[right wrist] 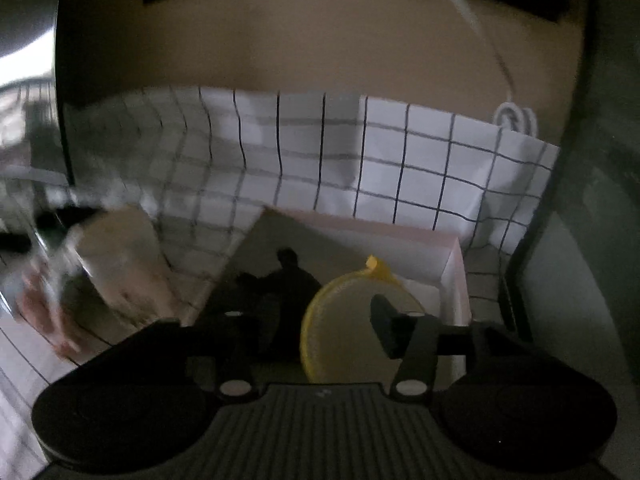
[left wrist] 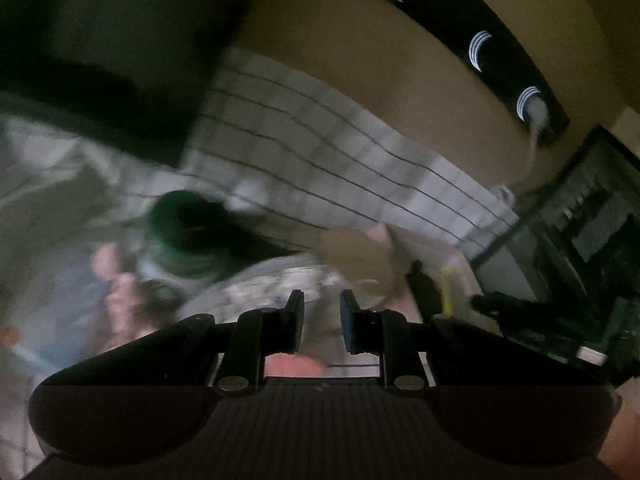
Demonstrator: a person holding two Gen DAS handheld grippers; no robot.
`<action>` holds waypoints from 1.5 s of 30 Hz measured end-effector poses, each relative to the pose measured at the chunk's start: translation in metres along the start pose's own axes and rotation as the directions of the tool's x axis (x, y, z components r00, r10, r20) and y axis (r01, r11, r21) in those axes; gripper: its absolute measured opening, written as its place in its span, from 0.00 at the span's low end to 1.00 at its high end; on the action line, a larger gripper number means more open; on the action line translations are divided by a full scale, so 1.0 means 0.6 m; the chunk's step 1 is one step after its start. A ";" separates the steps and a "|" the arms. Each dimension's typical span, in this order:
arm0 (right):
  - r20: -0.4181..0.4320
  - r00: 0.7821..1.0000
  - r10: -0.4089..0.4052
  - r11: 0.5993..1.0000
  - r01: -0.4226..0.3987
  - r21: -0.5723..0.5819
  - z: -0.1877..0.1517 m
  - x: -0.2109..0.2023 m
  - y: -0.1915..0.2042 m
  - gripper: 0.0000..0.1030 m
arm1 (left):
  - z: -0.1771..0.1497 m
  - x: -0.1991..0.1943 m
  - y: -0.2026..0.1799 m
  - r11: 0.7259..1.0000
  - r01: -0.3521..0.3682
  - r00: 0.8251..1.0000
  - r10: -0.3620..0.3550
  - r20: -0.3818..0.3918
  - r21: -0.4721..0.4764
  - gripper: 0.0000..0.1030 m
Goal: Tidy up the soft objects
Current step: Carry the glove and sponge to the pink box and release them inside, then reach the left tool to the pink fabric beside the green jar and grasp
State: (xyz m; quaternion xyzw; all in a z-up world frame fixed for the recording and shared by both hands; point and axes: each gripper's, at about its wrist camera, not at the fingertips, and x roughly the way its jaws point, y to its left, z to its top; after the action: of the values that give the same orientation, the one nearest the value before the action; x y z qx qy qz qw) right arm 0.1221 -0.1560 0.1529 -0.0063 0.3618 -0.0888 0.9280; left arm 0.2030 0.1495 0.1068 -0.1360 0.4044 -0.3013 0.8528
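In the right wrist view my right gripper [right wrist: 312,328] stands open low over a white box with a pink rim [right wrist: 452,272]. A round yellow-rimmed pad [right wrist: 340,332] lies in the box between the fingers, and neither pad presses on it. A black soft shape [right wrist: 292,280] lies beside it in the box. The left wrist view is smeared by motion. My left gripper [left wrist: 322,320] has its jaws only narrowly apart, with nothing sharp between them. Ahead of it lie a dark green round thing [left wrist: 184,236] and a beige thing [left wrist: 356,248].
A white cloth with black checks [right wrist: 420,168] covers the surface under the box. A blurred hand [right wrist: 44,312] holds a beige block [right wrist: 116,256] at the left. A tan wall with a black bar [left wrist: 500,52] rises behind. A dark frame [right wrist: 580,240] borders the right.
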 end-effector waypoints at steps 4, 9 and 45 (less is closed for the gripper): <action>0.005 0.999 -0.033 0.997 0.033 0.072 0.001 0.000 0.000 0.57 | -0.015 -0.021 0.045 0.997 -0.059 0.998 0.059 -0.005 -0.052 0.21; -0.120 0.992 -0.029 0.994 0.041 0.099 -0.019 0.068 0.000 0.57 | -0.032 -0.058 0.089 0.991 -0.121 0.993 0.121 -0.007 -0.063 0.21; -0.182 0.983 0.013 0.990 -0.038 -0.134 -0.114 0.006 0.335 0.72 | -0.020 0.015 0.162 0.914 -0.244 0.953 0.287 -0.093 0.325 0.38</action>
State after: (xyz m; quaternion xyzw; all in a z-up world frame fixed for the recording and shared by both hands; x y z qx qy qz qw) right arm 0.1107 0.0448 0.0848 -0.0573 0.4496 -0.0521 0.8898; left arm 0.2374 0.2199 0.0478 0.0771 0.4250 -0.2510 0.8663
